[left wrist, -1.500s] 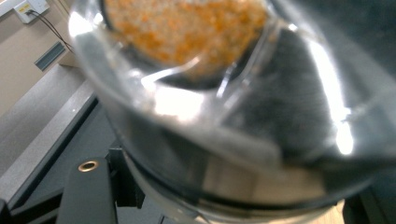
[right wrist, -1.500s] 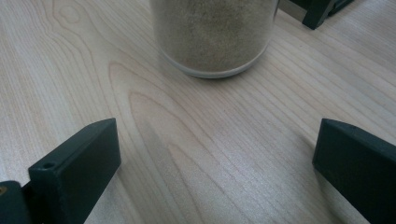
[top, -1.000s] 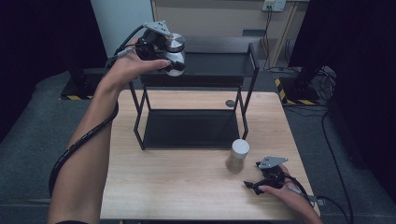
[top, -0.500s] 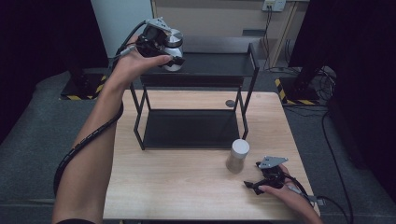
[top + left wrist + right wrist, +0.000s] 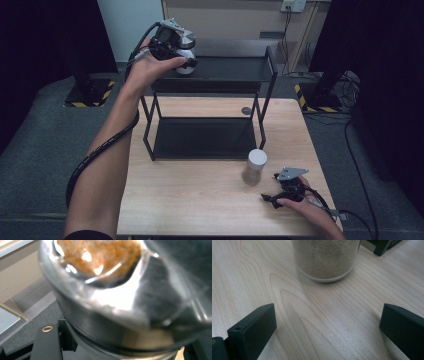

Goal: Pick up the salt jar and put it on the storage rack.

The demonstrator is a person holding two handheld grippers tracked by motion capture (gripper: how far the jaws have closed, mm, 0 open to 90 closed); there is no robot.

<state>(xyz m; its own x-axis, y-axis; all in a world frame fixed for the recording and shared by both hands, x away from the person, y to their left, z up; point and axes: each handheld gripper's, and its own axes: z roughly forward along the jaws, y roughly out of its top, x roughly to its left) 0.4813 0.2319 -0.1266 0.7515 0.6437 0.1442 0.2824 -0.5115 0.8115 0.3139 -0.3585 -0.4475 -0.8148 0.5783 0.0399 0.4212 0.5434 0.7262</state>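
Observation:
My left gripper [image 5: 183,56] is raised over the left end of the black rack's top shelf [image 5: 230,75] and is shut on a glass jar with a silver lid [image 5: 187,42]. Seen close in the left gripper view, this jar [image 5: 120,302] holds orange grains and is tilted. My right gripper [image 5: 272,192] rests low on the wooden table [image 5: 200,200] at the front right, its jaws wide open with nothing between them [image 5: 327,325]. A second jar of beige powder [image 5: 254,166] stands upright just beyond its jaws [image 5: 325,257].
The black two-tier rack has a lower shelf [image 5: 200,137] resting on the table. A small dark round object [image 5: 246,110] lies on the table behind the rack's right leg. Cables trail from both grippers.
The left hand has shifted only slightly above the top shelf with the jar still in its grip. The right gripper and the beige jar have not moved.

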